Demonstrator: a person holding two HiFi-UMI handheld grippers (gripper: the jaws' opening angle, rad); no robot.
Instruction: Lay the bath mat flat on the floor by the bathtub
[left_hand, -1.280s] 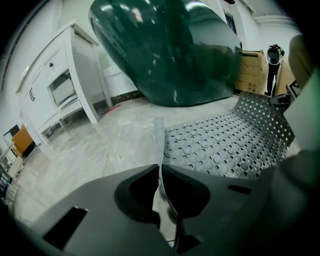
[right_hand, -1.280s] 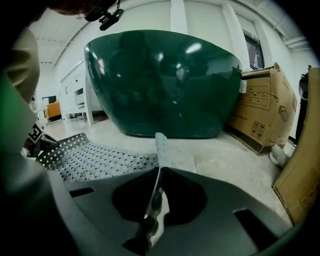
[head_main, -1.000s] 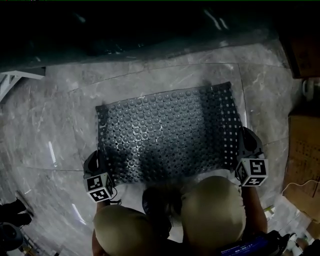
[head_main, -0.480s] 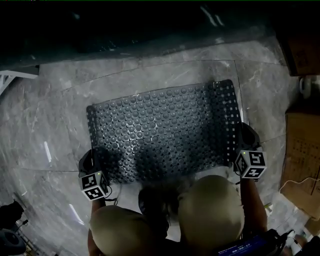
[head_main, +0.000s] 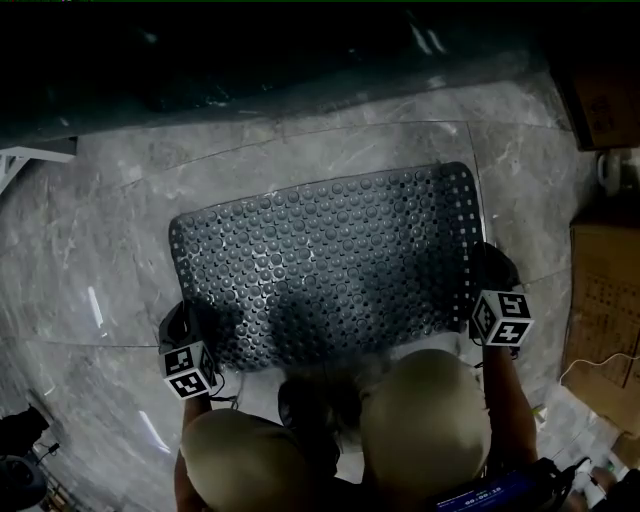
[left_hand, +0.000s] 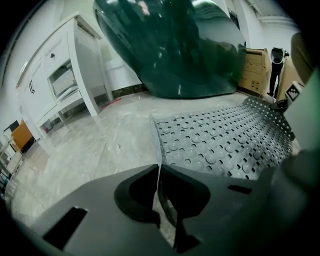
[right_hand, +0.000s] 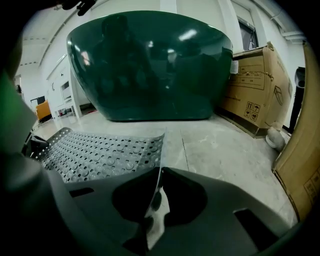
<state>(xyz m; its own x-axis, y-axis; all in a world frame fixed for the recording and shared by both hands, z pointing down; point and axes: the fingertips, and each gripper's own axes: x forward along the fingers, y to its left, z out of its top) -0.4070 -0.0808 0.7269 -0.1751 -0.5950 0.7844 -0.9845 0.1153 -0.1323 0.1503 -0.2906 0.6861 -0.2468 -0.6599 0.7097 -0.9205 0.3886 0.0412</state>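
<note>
**A:** What sits nearest?

**B:** Two knees (head_main: 425, 420) in khaki cloth, with a claw on either side of them. The left claw (left_hand: 159, 186) is pinched tight on the thin near-left corner of the bath mat (head_main: 330, 265). The right claw (right_hand: 157, 192) grips the near-right corner the same way.

**A:** And the mat itself?

**B:** It is dark grey rubber, a rectangle with rounded corners. Rows of round studs cover it, with small holes between them, and a strip along its right edge has holes only. It is spread over the floor (head_main: 100, 260) and lies mostly flat. Only the two held corners curl up into the claws.

**A:** What is the floor like?

**B:** Polished grey stone slabs with pale veins, and they reflect a little light.

**A:** What is beyond the mat?

**B:** The bathtub (right_hand: 145, 65) stands just past the mat's far edge. It is glossy, dark green and rounded like a bowl. To its right are brown cardboard boxes (right_hand: 255, 90) against the wall. To its left is a white cabinet (left_hand: 65, 75) with flat panelled sides.
</note>
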